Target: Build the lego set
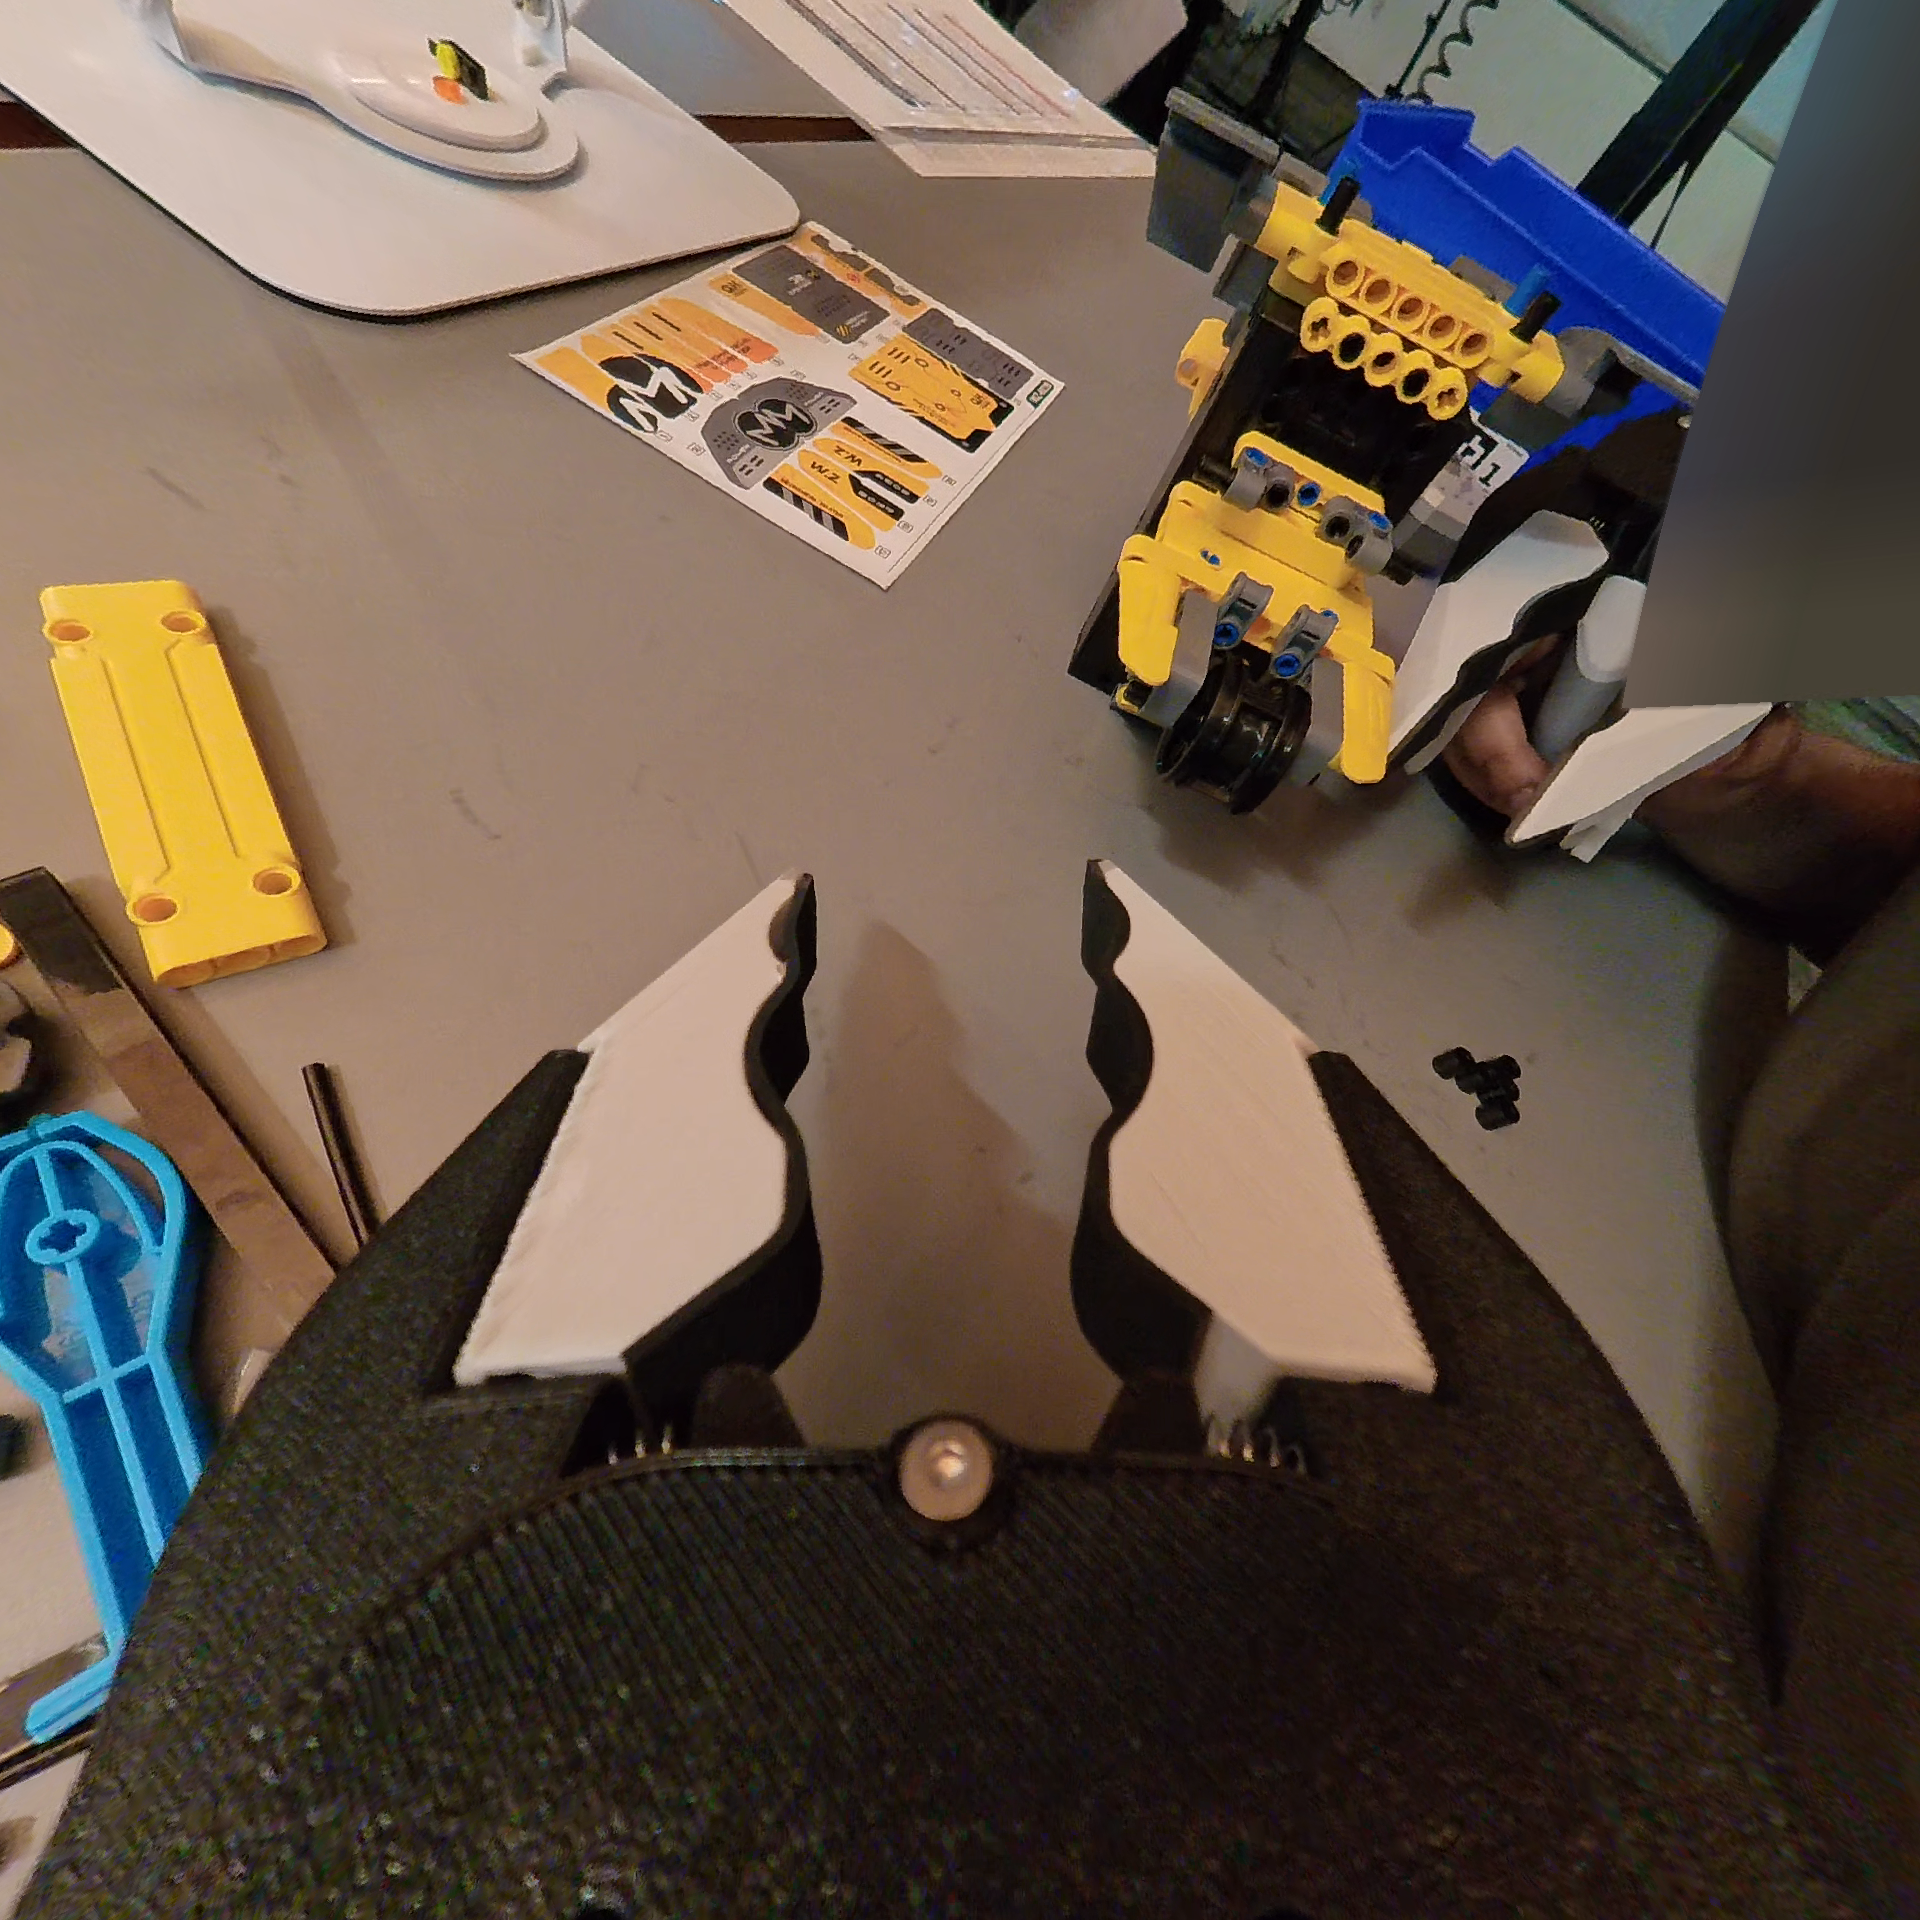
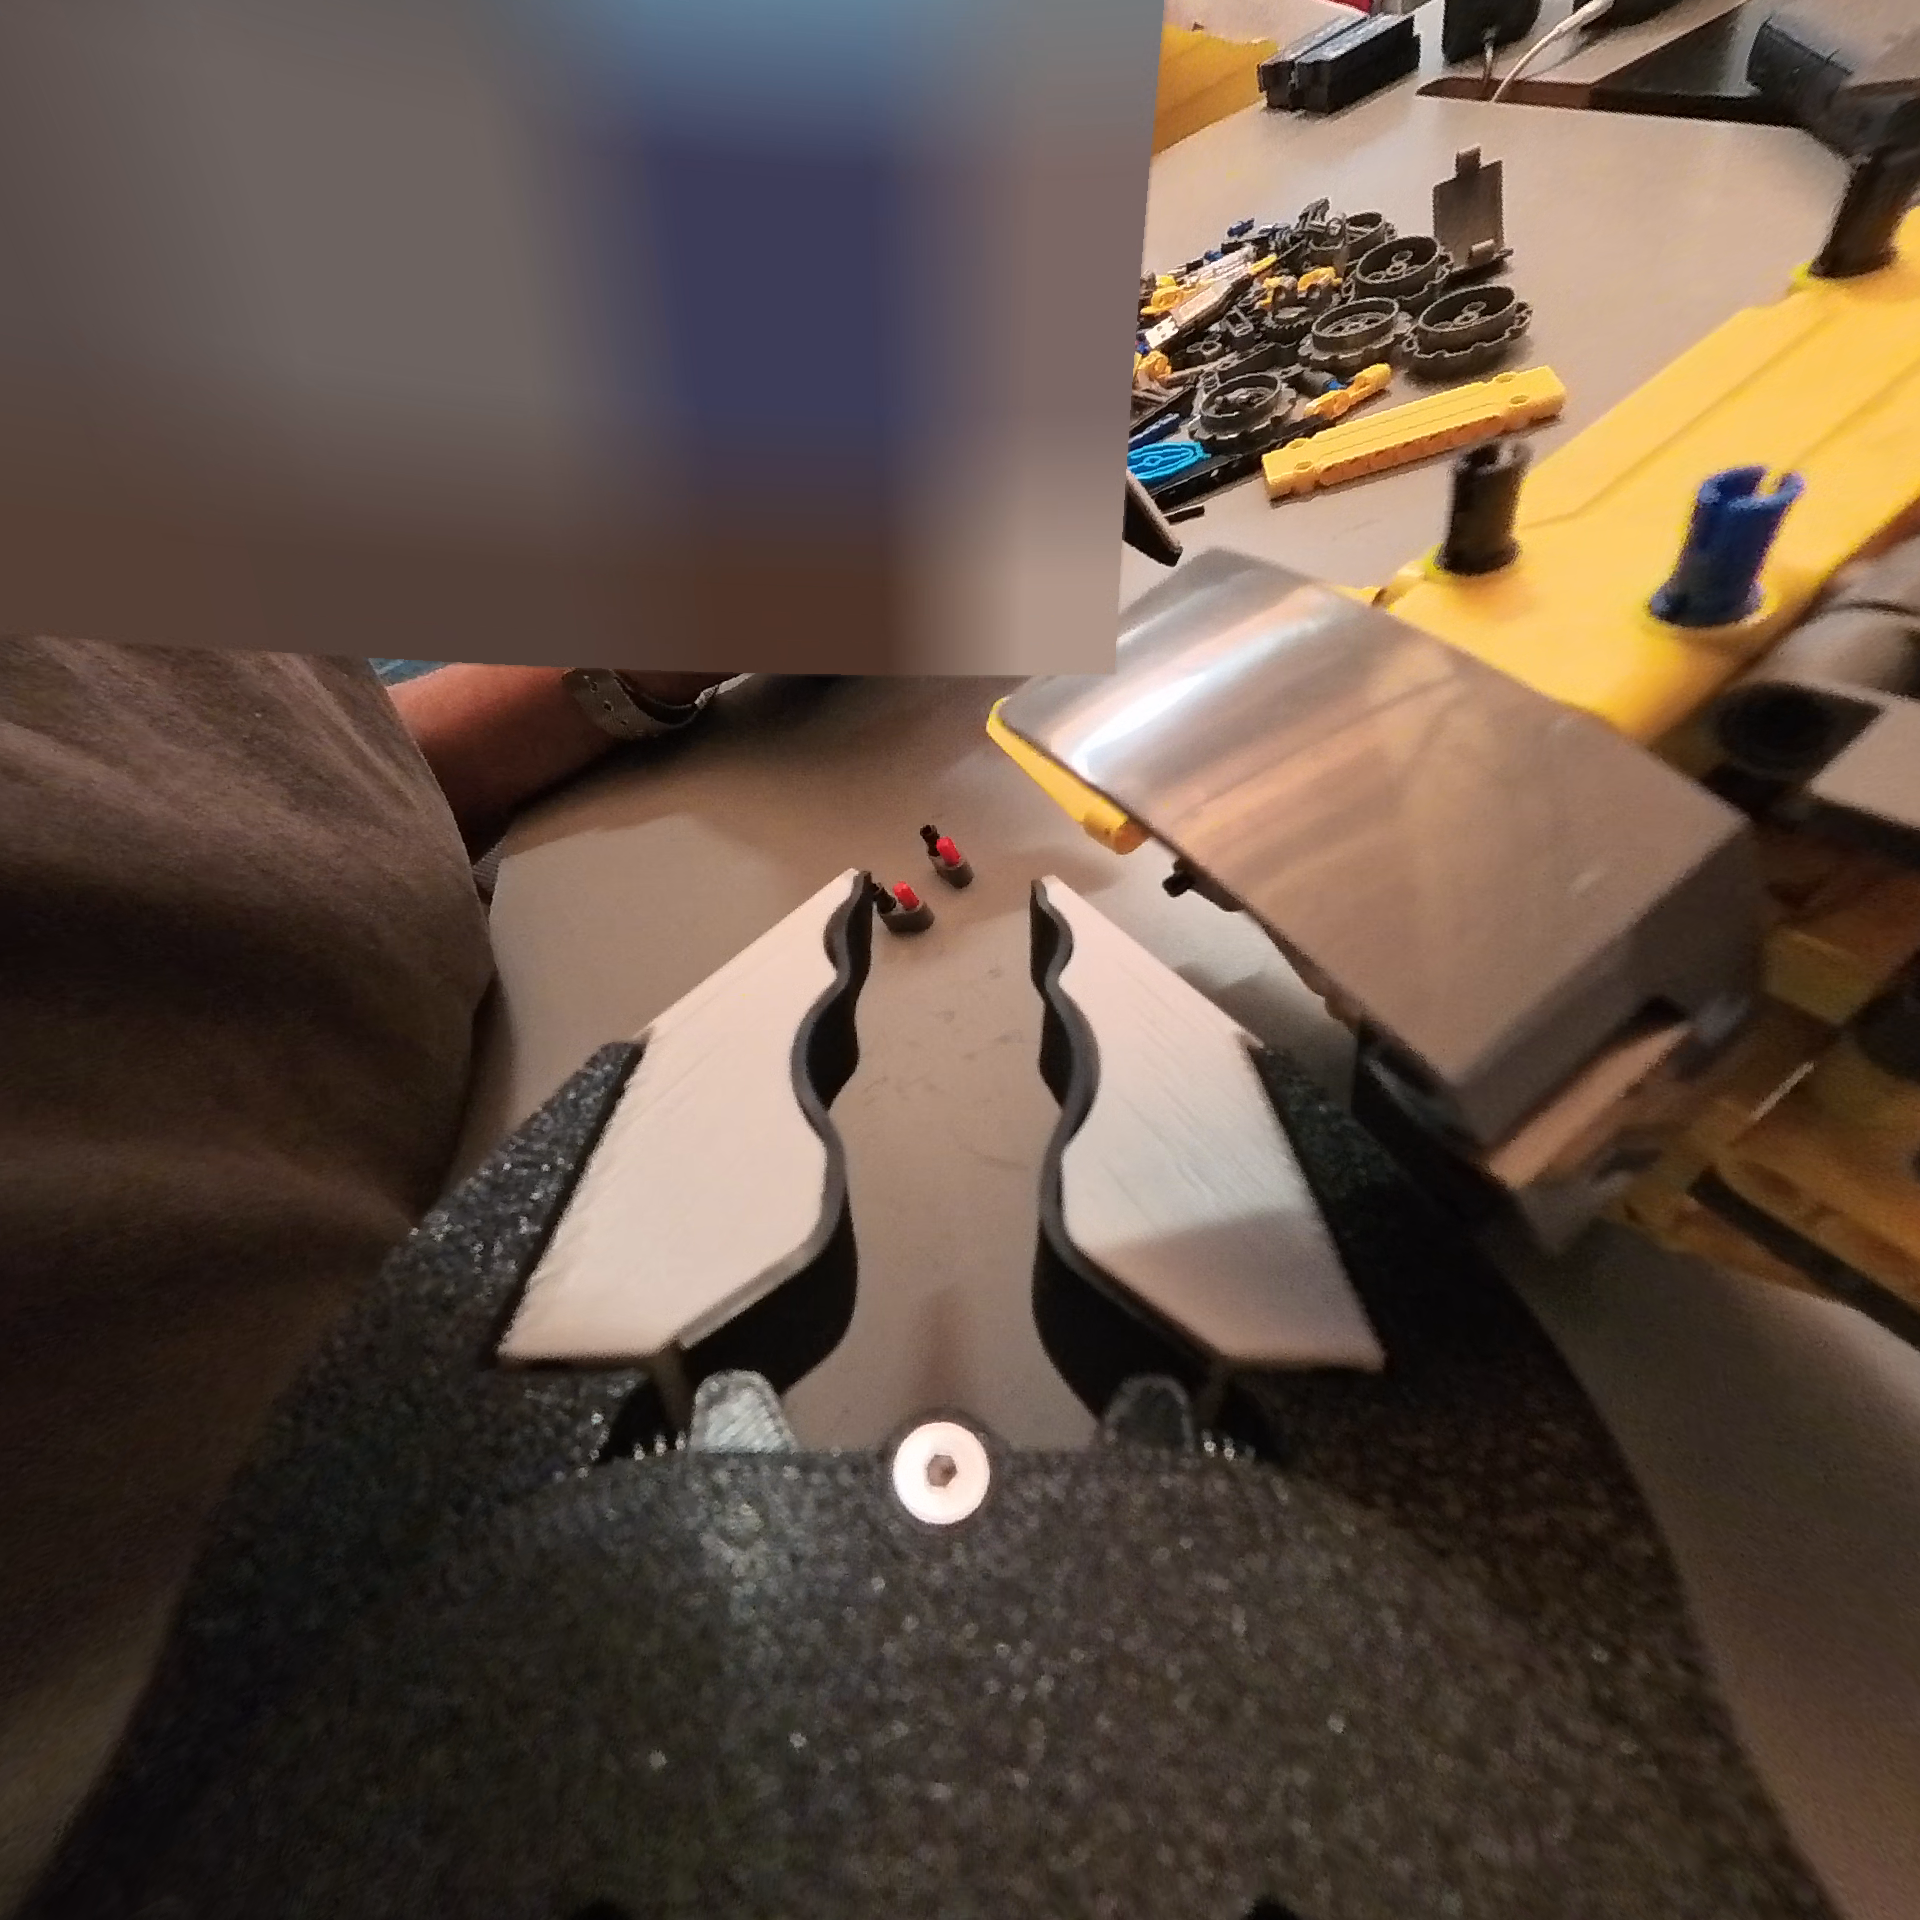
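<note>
Left tongs [image 1: 948,883]: jaws well apart, nothing between them, held over a bare stretch of the grey desk [image 1: 520,675]. Nearest item is a small cluster of black pins [image 1: 1481,1086], just to the right of the right-hand finger and lying on the desk. A flat yellow panel [image 1: 177,779] lies well off to the left, its long axis running away from the camera. A blue plastic tool [image 1: 83,1382] sits at the left edge, with a sticker sheet [image 1: 790,416] farther ahead.

The yellow toy vehicle [image 1: 1299,540] stands ahead and to the right of the left tongs, well apart from them, wheel end toward the camera. The right tongs show beside it in this view.

Right tongs [image 2: 948,883]: jaws parted, empty. Two small red-tipped pins [image 2: 925,883] lie on the desk just beyond the fingertips, the nearer one just beside the left finger tip; contact cannot be confirmed. The vehicle's grey panel [image 2: 1371,883] looms just to the right of these tongs, so the right tongs are the nearer pair to the vehicle. A pile of loose parts [image 2: 1340,322] lies far ahead.
</note>
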`<state>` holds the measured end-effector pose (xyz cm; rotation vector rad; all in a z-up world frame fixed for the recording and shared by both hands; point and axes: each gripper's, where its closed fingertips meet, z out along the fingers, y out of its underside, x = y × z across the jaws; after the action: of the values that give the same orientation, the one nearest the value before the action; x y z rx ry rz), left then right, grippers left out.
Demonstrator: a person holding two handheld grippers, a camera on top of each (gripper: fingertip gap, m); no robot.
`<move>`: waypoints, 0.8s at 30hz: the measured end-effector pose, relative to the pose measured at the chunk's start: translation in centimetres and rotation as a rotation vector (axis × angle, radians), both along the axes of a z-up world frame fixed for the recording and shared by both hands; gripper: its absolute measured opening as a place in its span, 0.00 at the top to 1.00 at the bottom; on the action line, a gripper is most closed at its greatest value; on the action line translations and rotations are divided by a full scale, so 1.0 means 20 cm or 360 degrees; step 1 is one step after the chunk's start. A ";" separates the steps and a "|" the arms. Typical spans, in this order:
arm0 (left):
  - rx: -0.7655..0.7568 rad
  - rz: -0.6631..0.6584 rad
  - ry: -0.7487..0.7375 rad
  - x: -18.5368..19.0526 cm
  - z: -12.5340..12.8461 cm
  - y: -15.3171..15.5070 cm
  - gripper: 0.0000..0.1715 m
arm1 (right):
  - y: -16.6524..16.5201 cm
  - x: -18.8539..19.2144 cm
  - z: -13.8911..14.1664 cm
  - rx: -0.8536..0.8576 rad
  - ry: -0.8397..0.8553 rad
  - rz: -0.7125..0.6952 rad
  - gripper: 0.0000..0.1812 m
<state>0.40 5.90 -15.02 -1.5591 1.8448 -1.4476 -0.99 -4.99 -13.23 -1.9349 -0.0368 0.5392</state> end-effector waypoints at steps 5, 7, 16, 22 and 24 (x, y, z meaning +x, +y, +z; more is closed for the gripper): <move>0.0023 0.0002 -0.0004 0.00 0.00 0.00 0.72 | 0.00 0.00 0.00 0.0010 -0.0012 0.0000 0.84; 0.0038 0.0003 -0.0012 0.00 0.00 0.00 0.71 | 0.00 0.00 0.01 0.0023 -0.0013 0.0000 0.84; 0.0157 0.0003 0.0011 -0.01 -0.03 -0.02 0.67 | -0.03 0.02 0.04 0.0076 -0.0062 -0.0036 0.87; 0.0284 -0.0002 -0.0005 -0.02 -0.04 -0.05 0.68 | -0.05 0.01 0.06 0.0133 -0.0156 -0.0007 0.96; 0.0306 0.0010 -0.0011 -0.02 -0.04 -0.04 0.68 | -0.04 -0.04 0.06 0.0157 -0.0156 0.0054 1.00</move>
<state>0.03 5.04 -15.91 -1.4633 1.9104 -1.2303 -1.85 -5.85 -11.93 -1.8657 -0.1562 0.4565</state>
